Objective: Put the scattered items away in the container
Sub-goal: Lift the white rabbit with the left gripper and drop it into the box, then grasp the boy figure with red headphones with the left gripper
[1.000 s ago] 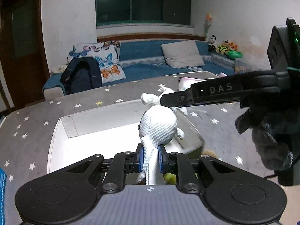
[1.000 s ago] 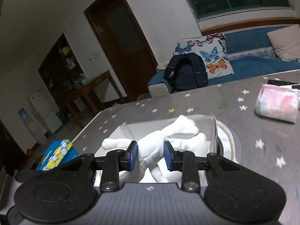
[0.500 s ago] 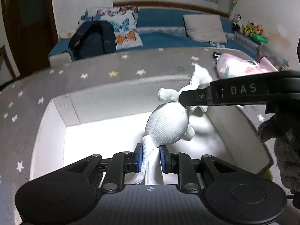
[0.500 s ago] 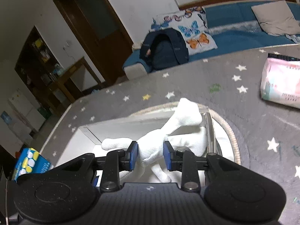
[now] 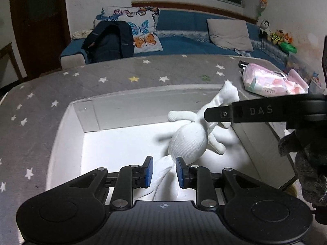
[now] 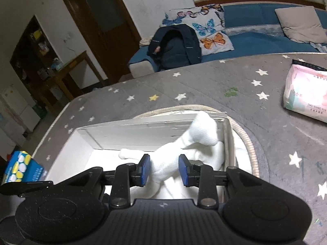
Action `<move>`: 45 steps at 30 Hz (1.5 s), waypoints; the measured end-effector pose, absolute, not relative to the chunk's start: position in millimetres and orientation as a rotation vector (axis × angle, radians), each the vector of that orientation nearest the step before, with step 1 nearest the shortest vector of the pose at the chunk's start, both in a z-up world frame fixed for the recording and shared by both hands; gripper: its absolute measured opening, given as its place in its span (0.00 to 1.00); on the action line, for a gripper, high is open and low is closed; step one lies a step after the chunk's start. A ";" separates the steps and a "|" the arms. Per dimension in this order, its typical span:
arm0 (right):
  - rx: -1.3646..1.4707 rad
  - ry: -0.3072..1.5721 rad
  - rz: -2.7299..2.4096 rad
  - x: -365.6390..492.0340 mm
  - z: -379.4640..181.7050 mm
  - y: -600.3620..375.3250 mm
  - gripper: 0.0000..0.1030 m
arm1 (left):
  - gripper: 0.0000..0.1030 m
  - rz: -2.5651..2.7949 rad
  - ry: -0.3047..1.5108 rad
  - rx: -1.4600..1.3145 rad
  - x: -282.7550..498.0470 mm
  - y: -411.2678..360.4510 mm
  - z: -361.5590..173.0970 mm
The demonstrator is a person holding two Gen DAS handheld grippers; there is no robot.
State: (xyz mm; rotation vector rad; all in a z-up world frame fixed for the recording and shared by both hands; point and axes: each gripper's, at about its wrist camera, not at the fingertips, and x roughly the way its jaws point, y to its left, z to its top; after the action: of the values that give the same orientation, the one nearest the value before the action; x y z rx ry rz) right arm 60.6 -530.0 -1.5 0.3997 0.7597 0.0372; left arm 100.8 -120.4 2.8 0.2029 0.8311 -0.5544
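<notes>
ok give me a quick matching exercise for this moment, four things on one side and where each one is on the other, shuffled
Things:
1. white plush doll
2. pink tissue pack
3. dark backpack
4. blue box

Places:
a. on the blue sofa
b. on the star-patterned cloth, right of the white box
c. low at the left, beyond the cloth's edge
d. inside the white box

Pairs: 1-d, 2-b, 3-a, 4-c

Ahead of the tongs and to their right a pink tissue pack (image 5: 273,82) lies on the star-patterned grey cloth (image 5: 126,75), a blue box (image 6: 21,166) sits off to their left, and beyond stand a blue sofa (image 5: 184,45), butterfly cushions (image 5: 141,30) and a dark backpack (image 5: 110,38).
</notes>
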 end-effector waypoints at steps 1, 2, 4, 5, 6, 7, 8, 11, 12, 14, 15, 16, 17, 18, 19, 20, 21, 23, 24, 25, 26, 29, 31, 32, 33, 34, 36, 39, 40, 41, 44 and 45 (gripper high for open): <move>0.385 0.752 0.037 57.6 1.5 -528.4 0.30 | 0.26 -0.551 0.826 0.200 100.0 -118.9 4.7; 0.366 0.744 0.036 54.2 4.9 -526.7 0.30 | 0.26 -0.549 0.822 0.197 99.1 -117.9 6.6; 0.342 0.731 0.042 47.1 11.1 -525.1 0.30 | 0.26 -0.553 0.811 0.190 93.5 -115.0 10.7; 0.335 0.725 0.047 42.6 14.5 -525.0 0.30 | 0.26 -0.557 0.805 0.187 89.8 -113.3 12.7; 0.330 0.718 0.052 37.1 17.6 -525.4 0.30 | 0.26 -0.558 0.800 0.184 86.3 -112.0 14.7; 0.324 0.712 0.056 31.6 21.2 -525.5 0.30 | 0.26 -0.559 0.796 0.178 82.7 -110.7 16.3; 0.319 0.705 0.060 26.4 24.7 -525.5 0.30 | 0.26 -0.561 0.794 0.170 79.0 -109.1 17.5; 0.306 0.685 0.075 9.2 32.0 -525.3 0.33 | 0.26 -0.568 0.783 0.157 67.0 -103.6 21.6; 0.300 0.679 0.082 1.4 33.9 -525.7 0.35 | 0.26 -0.569 0.778 0.155 62.6 -102.1 23.0; 0.290 0.669 0.095 -12.8 36.5 -524.5 0.36 | 0.26 -0.572 0.768 0.149 52.8 -98.2 25.8; 0.286 0.666 0.102 -19.3 37.3 -523.0 0.37 | 0.26 -0.575 0.764 0.143 48.1 -96.0 27.0; 0.284 0.662 0.110 -25.9 37.7 -521.5 0.39 | 0.26 -0.577 0.761 0.136 43.4 -93.9 28.4; 0.280 0.660 0.119 -33.6 38.4 -519.1 0.40 | 0.26 -0.578 0.759 0.128 38.8 -91.4 29.7; 0.273 0.659 0.130 -40.7 38.9 -516.6 0.42 | 0.26 -0.582 0.756 0.119 34.2 -88.8 30.6; 0.266 0.659 0.140 -47.3 39.4 -514.4 0.43 | 0.26 -0.589 0.756 0.111 29.4 -86.3 31.1; 0.258 0.659 0.150 -53.9 39.4 -511.0 0.43 | 0.26 -0.596 0.758 0.106 24.3 -84.0 31.4; 0.250 0.658 0.162 -60.0 39.3 -507.3 0.44 | 0.26 -0.601 0.759 0.103 19.0 -82.2 31.2; 0.243 0.656 0.186 -72.8 39.5 -501.1 0.50 | 0.26 -0.603 0.767 0.102 9.7 -79.3 30.4; 0.241 0.656 0.199 -78.8 39.2 -498.6 0.51 | 0.26 -0.605 0.772 0.099 5.6 -77.4 29.7; 0.238 0.656 0.216 -84.8 39.0 -496.0 0.56 | 0.26 -0.607 0.776 0.094 1.9 -74.8 28.8; 0.233 0.657 0.233 -93.0 38.7 -491.7 0.58 | 0.26 -0.609 0.781 0.087 -1.1 -72.1 27.9; 0.221 0.665 0.273 -109.9 35.4 -479.5 0.64 | 0.26 -0.627 0.808 0.057 -7.7 -63.5 23.7; 0.219 0.675 0.296 -117.1 31.1 -472.3 0.70 | 0.26 -0.634 0.825 0.039 -10.7 -58.9 20.1; 0.213 0.681 0.305 -120.2 28.8 -467.7 0.70 | 0.26 -0.635 0.832 0.031 -11.9 -56.7 18.3; 0.207 0.686 0.310 -122.1 26.7 -464.4 0.70 | 0.26 -0.636 0.839 0.024 -12.7 -54.7 16.5; 0.196 0.694 0.313 -123.9 23.3 -460.5 0.70 | 0.26 -0.639 0.846 0.015 -13.0 -53.1 14.9; 0.179 0.709 0.318 -125.7 16.9 -453.6 0.70 | 0.26 -0.648 0.858 -0.004 -13.3 -50.1 12.3; 0.169 0.728 0.321 -125.2 6.8 -443.0 0.70 | 0.26 -0.663 0.870 -0.032 -12.1 -46.9 10.1; 0.166 0.733 0.319 -124.0 3.5 -440.3 0.70 | 0.26 -0.670 0.874 -0.043 -11.7 -46.3 9.4; 0.165 0.738 0.317 -122.5 1.2 -438.7 0.70 | 0.26 -0.679 0.878 -0.054 -11.1 -45.4 8.6; 0.165 0.762 0.311 -116.0 -7.7 -432.9 0.70 | 0.29 -0.691 0.895 -0.098 -7.2 -41.3 5.1; 0.164 0.768 0.305 -114.0 -10.1 -431.3 0.70 | 0.29 -0.695 0.903 -0.118 -5.4 -39.6 3.6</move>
State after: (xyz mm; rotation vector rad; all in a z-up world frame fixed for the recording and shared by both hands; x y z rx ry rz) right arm -114.0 -431.3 -10.1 0.1636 0.7683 0.3047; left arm -5.4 -39.6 3.6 -0.1176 0.9033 -0.6950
